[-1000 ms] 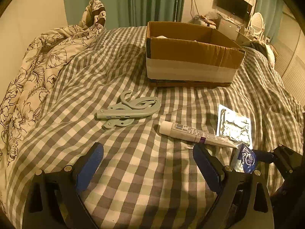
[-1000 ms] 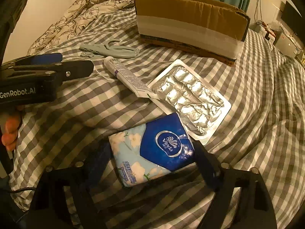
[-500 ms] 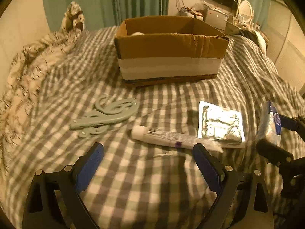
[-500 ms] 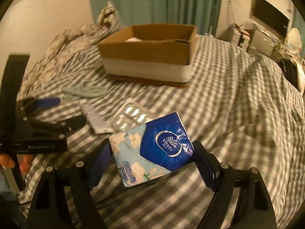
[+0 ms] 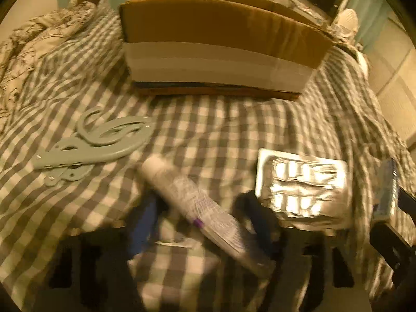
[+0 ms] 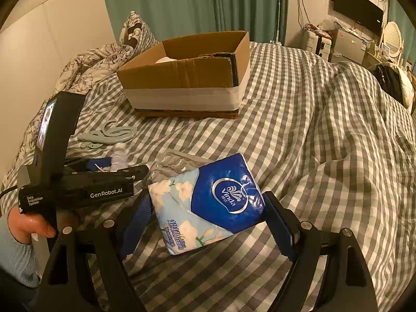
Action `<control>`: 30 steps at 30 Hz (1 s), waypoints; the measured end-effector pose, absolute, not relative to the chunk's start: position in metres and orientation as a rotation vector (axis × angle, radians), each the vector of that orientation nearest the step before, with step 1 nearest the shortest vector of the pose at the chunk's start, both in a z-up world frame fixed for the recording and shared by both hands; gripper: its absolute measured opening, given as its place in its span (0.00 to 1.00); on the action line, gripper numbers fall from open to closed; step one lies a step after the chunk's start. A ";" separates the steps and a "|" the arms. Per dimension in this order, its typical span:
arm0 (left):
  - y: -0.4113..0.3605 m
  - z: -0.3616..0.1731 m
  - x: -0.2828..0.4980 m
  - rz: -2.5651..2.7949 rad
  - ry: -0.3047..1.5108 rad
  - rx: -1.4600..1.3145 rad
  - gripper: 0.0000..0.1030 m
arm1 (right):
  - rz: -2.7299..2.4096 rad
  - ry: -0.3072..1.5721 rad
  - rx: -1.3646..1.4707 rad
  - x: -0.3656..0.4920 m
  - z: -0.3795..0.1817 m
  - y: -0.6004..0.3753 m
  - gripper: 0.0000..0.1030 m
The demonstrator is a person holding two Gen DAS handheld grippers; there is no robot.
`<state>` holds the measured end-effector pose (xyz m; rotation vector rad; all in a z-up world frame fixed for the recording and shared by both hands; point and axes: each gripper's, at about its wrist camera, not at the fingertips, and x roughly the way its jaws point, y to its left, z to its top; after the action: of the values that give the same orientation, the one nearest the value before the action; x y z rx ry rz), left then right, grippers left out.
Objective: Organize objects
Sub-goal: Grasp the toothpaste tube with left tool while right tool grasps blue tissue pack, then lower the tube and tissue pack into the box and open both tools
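Note:
My right gripper (image 6: 206,215) is shut on a blue Vinda tissue pack (image 6: 208,200) and holds it above the checked bedspread. My left gripper (image 5: 200,221) is open, its fingers either side of a white tube (image 5: 197,202) that lies on the bed; the view is blurred. The left gripper also shows in the right wrist view (image 6: 109,167). An open cardboard box (image 6: 187,78) stands further back on the bed (image 5: 221,46). A silver blister pack (image 5: 301,182) lies right of the tube. A pale green hanger (image 5: 93,140) lies to the left.
A floral duvet (image 6: 88,65) is bunched at the back left. Green curtains (image 6: 195,5) hang behind the box. A TV and cluttered furniture (image 6: 348,39) stand at the far right. The bedspread (image 6: 325,130) is rumpled on the right.
My left gripper has moved forward and down so its fingers flank the tube. My right gripper has lifted the tissue pack higher and swung right.

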<state>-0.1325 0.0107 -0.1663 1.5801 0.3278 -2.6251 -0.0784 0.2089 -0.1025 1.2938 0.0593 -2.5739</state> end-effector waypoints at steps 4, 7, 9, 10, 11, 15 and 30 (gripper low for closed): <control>0.008 -0.158 -0.125 -2.664 0.356 1.547 0.30 | -2.593 0.057 1.276 -0.075 -0.098 0.211 0.81; 0.005 -0.146 -0.121 -2.685 0.369 1.514 0.15 | -2.610 0.058 1.261 -0.070 -0.094 0.213 0.81; 0.007 -0.137 -0.118 -2.702 0.328 1.482 0.15 | -2.620 0.054 1.253 -0.068 -0.091 0.215 0.81; 0.008 -0.132 -0.116 -2.711 0.301 1.461 0.15 | -2.623 0.050 1.250 -0.067 -0.090 0.216 0.81; 0.008 -0.128 -0.114 -2.720 0.285 1.443 0.15 | -2.627 0.048 1.246 -0.066 -0.089 0.217 0.81; 0.009 -0.106 -0.106 -2.762 0.256 1.374 0.15 | -2.641 0.060 1.216 -0.062 -0.080 0.216 0.81; 0.020 -0.013 -0.113 -2.911 0.142 1.141 0.15 | -2.709 0.156 1.000 -0.079 0.002 0.208 0.81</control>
<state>-0.1129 0.0196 -0.0130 1.1407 0.1416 -2.9106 -0.0795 0.2076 0.0021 1.0004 0.1561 -2.7089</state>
